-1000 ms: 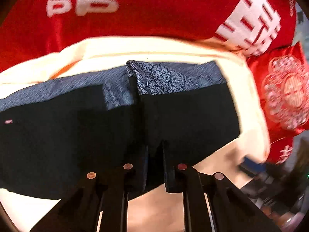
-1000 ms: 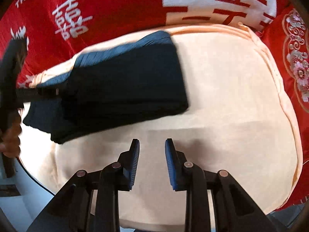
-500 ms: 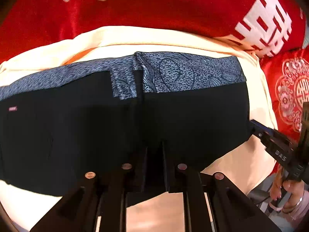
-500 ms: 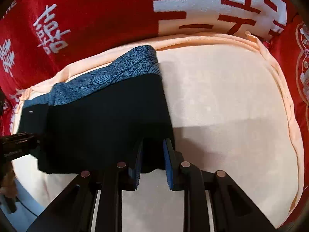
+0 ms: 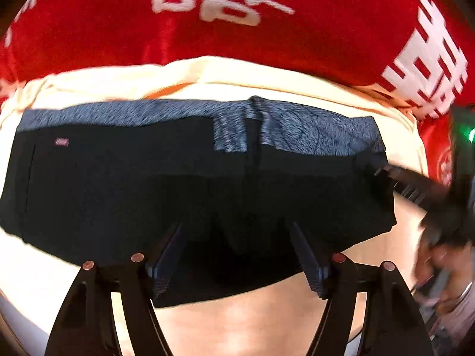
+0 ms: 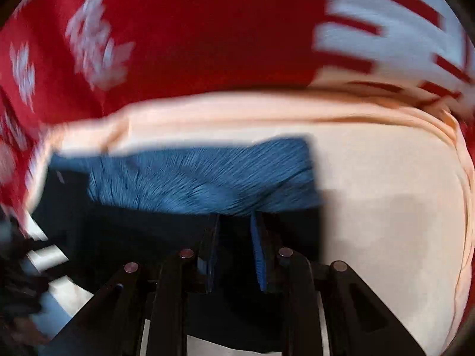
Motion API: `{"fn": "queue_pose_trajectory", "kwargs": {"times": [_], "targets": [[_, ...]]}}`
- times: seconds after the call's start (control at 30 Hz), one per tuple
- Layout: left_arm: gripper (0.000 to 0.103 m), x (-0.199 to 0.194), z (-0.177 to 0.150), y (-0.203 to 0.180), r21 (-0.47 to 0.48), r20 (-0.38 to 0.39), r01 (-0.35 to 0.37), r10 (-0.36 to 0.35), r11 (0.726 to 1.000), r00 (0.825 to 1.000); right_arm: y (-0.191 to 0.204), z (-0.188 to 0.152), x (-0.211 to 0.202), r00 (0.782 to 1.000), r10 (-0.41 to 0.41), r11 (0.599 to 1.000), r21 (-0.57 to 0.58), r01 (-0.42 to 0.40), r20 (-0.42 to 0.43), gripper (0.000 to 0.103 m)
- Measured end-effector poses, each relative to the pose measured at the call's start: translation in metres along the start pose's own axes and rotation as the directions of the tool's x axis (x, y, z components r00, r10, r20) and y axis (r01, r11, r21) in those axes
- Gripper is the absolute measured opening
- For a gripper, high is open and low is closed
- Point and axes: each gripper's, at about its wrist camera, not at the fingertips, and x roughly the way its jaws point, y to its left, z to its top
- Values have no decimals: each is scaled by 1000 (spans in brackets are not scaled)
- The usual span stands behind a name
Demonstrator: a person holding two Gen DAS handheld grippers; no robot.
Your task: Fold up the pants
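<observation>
The pants (image 5: 178, 184) are laid flat on a cream sheet (image 5: 225, 74), black cloth with a blue patterned waistband (image 5: 311, 130) along the far edge. They are already doubled across: one half has been brought over the other, and the meeting line (image 5: 252, 148) is seen running back from the near edge to the waistband. Such a lie suggests that the next fold is being prepared, so the task is judged part done.

At the near edge of the pants the left gripper (image 5: 237, 255) is held pointing steeply down. Its jaws have just been opening and stand wide apart, with a small hump of black cloth between them but not pressed by either pad (image 5: 166, 255); the cloth is judged to have been let go so that it may settle.

At the right-hand end of the pants the right gripper (image 6: 234, 240) is set over the black cloth just below the waistband. Its jaws are narrowly parted, and dark cloth is seen in the gap; through the blur it cannot be told whether that cloth is pinched or merely lies beneath. This end is probably being taken up for folding over.

Beyond the sheet, on the far side of the pants, a red cover (image 5: 225, 29) with white characters is spread.
</observation>
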Motion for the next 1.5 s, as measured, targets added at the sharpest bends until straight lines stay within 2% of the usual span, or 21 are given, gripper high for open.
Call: {"fn": "queue_pose_trajectory", "kwargs": {"times": [0.03,0.17,0.27,0.47,0.53,0.7,0.77,0.8,0.87,0.9,0.93,1.03,1.17,1.33,1.5], "targets": [[73,-1,-1,2,-11,0,-9,9,1000,1000,12,-5,0,1000,-16,999,-33,16,14,25],[74,-9,-11,12,-37,22,-78,78,996,997,50,-20,2,997,71,996,-57,-72,-20,25],[74,-17,-19,28,-75,29,-126,129,989,991,77,-29,6,995,97,990,-101,-100,-36,25],[74,-25,-38,59,-154,17,-178,183,972,983,101,-32,4,988,142,980,-133,-150,-65,26],[74,-30,-43,70,-174,26,-181,189,968,982,96,-22,-4,986,166,982,-84,-168,-27,26],[74,-30,-50,91,-168,21,-211,217,963,976,87,25,15,987,157,987,39,-158,25,26],[74,-28,-50,98,-169,15,-224,230,960,973,97,32,35,986,165,985,50,-164,-19,26],[74,-28,-49,102,-173,13,-224,230,959,973,101,29,41,986,161,986,47,-160,-35,29],[74,-31,-49,111,-186,14,-217,223,958,975,124,18,41,996,89,996,-28,-90,-16,40],[74,-33,-50,115,-192,16,-216,223,957,975,133,13,38,998,59,996,-71,-60,-10,50],[74,-33,-51,120,-197,18,-217,225,956,974,144,8,37,999,47,994,-101,-48,-18,53],[74,-35,-56,133,-215,17,-214,222,953,975,157,2,32,1000,6,990,-140,-8,-15,53],[74,-35,-62,149,-243,11,-206,215,948,976,164,-3,24,999,18,990,-139,-23,-40,53],[74,-37,-66,166,-276,7,-207,218,938,976,180,-18,-4,1000,-12,981,-196,12,-1,53],[74,-38,-67,180,-304,6,-200,212,931,977,194,-38,-9,997,6,980,-199,-21,-78,53]]}}
